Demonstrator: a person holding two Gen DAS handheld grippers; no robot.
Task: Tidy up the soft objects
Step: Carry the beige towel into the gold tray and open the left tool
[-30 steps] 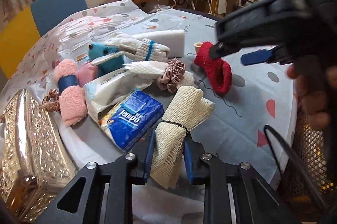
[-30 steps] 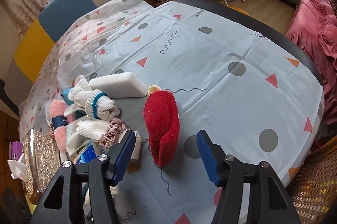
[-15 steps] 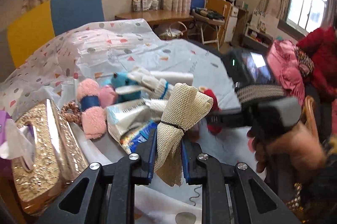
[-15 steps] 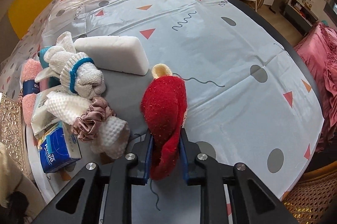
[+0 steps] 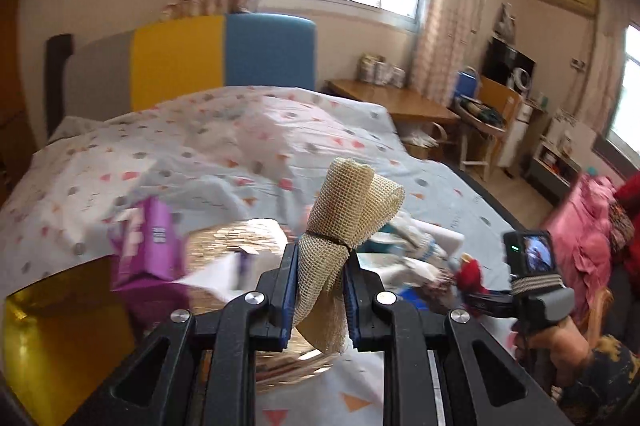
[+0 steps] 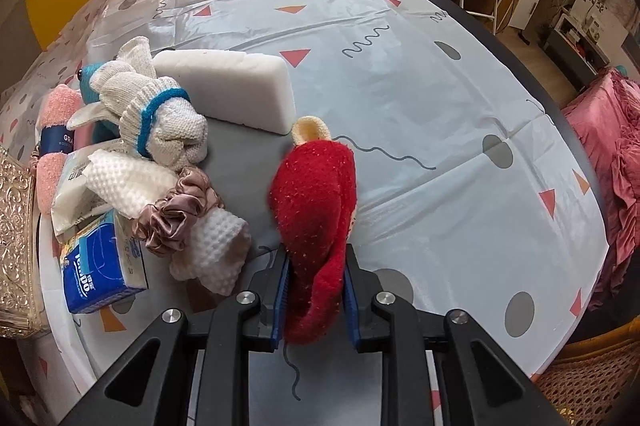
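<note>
My left gripper is shut on a folded beige mesh cloth bound by a black band, held in the air above a gold embossed box. My right gripper is shut on a red fuzzy sock that lies on the patterned tablecloth; the same sock and the right gripper's body show at the right of the left wrist view. To the sock's left lie a white sponge block, white knit gloves, a satin scrunchie and a white waffle cloth.
A blue tissue pack, a wet-wipe pack and a pink rolled towel crowd the left side beside the gold box. A purple tissue box stands behind it. A pink quilt lies past the table's right edge.
My left gripper lifted the beige mesh cloth off the table and swung left over the gold box. My right gripper closed from open onto the red sock and has stayed there.
</note>
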